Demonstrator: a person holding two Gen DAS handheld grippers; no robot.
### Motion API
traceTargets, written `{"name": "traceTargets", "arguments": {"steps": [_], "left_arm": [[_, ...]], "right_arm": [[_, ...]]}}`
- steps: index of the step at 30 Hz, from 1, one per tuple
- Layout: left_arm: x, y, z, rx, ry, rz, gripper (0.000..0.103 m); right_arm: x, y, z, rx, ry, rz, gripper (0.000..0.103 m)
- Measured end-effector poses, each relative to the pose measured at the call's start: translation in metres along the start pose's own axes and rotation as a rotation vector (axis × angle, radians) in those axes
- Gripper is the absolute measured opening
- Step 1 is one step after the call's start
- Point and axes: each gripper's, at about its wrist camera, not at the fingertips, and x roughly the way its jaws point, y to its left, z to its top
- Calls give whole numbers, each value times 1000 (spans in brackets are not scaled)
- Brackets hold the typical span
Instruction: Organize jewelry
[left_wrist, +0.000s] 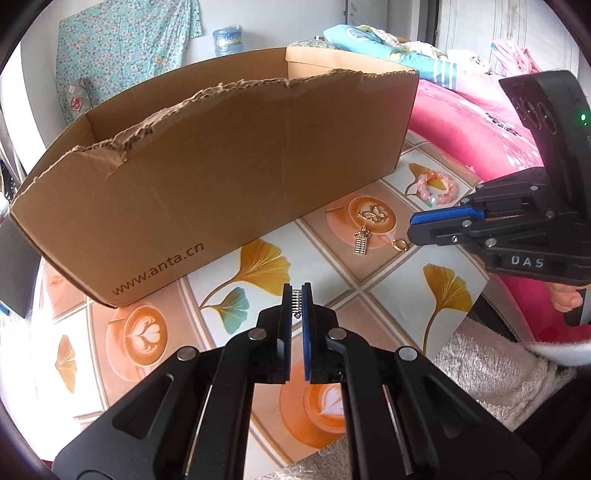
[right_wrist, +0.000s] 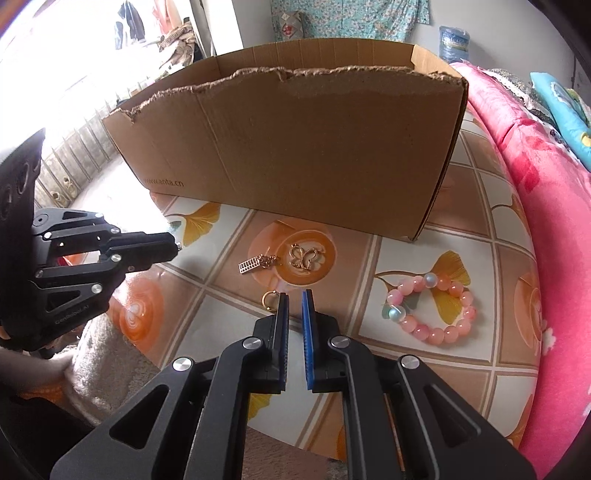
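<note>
A: Left gripper (left_wrist: 296, 291) pose?
B: Tilted down over the tablecloth (left_wrist: 332, 280), near edge, in front of the cardboard box (left_wrist: 221, 158). Seen side-on from the right wrist view, it pointed toward the centre of the table.
A: Jaws?
B: Nearly closed, blue pads pinching a small silver coil-like piece (left_wrist: 297, 303). Looked like a tiny spring-shaped charm or clasp; too small to tell more.
A: Right gripper (right_wrist: 295, 295)?
B: Also angled down, low over the cloth. A bit of the person's hand (left_wrist: 565, 301) showed under its handle. Jaws almost together, only a slim gap, nothing gripped. Left fingertip sat just beside a small gold ring (right_wrist: 270, 298); contact unclear.
A: Other jewelry, going outward?
B: Past the ring, a gold abacus-shaped pendant (right_wrist: 253, 265) lay flat, touching or linked to a gold butterfly charm (right_wrist: 306, 257) on the latte-print tile. To the right, well apart, a pink bead bracelet (right_wrist: 430, 306) with a couple of pale pearly beads, lying on a ginkgo-leaf tile.
A: Farther?
B: The box, open top, torn front rim, "www.anta.cn" printed on the front. Inside not visible. Pink floral blanket (right_wrist: 535, 206) along the right of the table.
</note>
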Motion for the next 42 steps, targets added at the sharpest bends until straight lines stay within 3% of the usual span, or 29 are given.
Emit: {"name": "traceTargets", "arguments": {"steps": [5, 13, 20, 22, 23, 24, 31, 35, 42], "left_arm": [[0, 5, -2, -22, 0, 8, 4], [-1, 8, -5, -31, -2, 8, 4], [-2, 12, -6, -44, -3, 7, 4], [-3, 13, -6, -41, -3, 8, 4], [-3, 14, -7, -40, -3, 8, 4], [-3, 14, -6, -40, -3, 8, 4], [-3, 14, -6, -39, -3, 9, 4], [-4, 14, -6, -37, -3, 9, 4], [-11, 16, -4, -39, -26, 1, 4]], "right_arm": [[4, 19, 2, -49, 7, 41, 8], [1, 13, 6, -37, 5, -7, 8], [9, 29, 7, -78, 18, 30, 8], [7, 28, 9, -87, 13, 22, 16], [6, 30, 9, -93, 5, 17, 28], [4, 30, 10, -106, -5, 11, 31], [13, 33, 17, -178, 2, 7, 31], [17, 31, 17, -190, 0, 45, 13], [15, 28, 15, -141, -13, 58, 12]]}}
